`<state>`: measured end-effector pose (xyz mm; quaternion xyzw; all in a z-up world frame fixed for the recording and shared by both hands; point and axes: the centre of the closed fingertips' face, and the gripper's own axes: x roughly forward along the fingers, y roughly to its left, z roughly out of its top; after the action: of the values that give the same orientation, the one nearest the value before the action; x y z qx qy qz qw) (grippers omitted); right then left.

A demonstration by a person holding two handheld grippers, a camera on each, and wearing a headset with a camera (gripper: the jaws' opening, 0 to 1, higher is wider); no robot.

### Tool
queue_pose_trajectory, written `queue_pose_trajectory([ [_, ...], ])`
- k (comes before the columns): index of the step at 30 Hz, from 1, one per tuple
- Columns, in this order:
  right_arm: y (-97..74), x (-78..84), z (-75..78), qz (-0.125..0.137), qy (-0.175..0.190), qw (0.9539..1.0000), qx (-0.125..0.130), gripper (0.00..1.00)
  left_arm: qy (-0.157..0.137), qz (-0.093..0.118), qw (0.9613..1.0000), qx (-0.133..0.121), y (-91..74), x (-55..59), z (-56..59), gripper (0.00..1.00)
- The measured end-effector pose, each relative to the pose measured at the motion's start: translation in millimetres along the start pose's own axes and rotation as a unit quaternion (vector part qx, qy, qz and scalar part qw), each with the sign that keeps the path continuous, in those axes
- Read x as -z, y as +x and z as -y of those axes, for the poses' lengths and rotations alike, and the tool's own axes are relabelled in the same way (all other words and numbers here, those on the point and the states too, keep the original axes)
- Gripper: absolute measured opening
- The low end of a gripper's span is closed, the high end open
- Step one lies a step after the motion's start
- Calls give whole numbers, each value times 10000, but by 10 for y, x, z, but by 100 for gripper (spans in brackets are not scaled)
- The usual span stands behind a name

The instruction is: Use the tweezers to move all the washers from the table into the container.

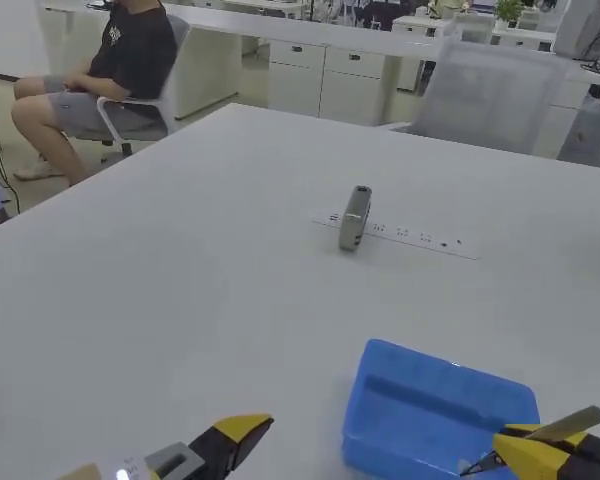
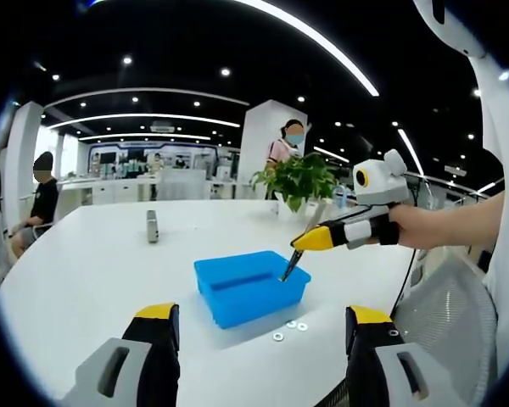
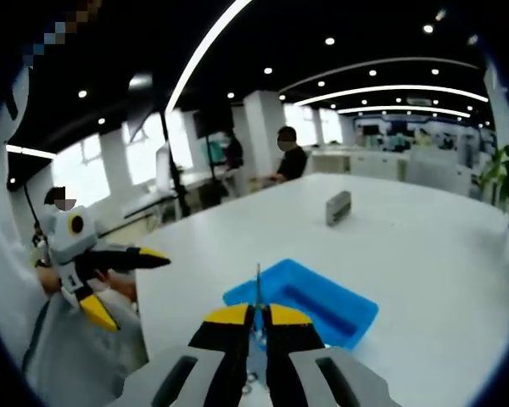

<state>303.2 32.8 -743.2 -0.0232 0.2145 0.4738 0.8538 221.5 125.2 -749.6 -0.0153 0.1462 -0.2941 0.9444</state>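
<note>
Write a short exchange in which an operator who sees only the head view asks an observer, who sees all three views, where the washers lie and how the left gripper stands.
Operator: I can see the blue container. Where are the washers?
Observer: In the left gripper view, three washers lie on the table. They are outside the container, close beside it on the side toward the left gripper.
Operator: Is the left gripper holding anything?
Observer: No. Its own view shows the jaws wide apart with nothing between them.
</note>
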Motion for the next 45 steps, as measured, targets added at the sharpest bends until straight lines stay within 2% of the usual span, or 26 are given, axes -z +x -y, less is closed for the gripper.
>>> queue_pose_trajectory([
  [2,27,-20,68,-11,40,10000,87,2,1,-4,10000,-2,0,1,0,81],
  [6,111,-8,248,-208,-26,9992,331,2,14,-26,10000,12,2,8,5,81],
  [12,234,46,395,-377,29,9983,447,2,17,-38,10000,8,1,12,3,81],
  [30,461,336,538,-923,101,9951,347,3,12,-73,10000,40,7,27,9,79],
  [45,485,389,593,-1082,78,9935,341,3,5,-87,9999,66,8,34,16,79],
])
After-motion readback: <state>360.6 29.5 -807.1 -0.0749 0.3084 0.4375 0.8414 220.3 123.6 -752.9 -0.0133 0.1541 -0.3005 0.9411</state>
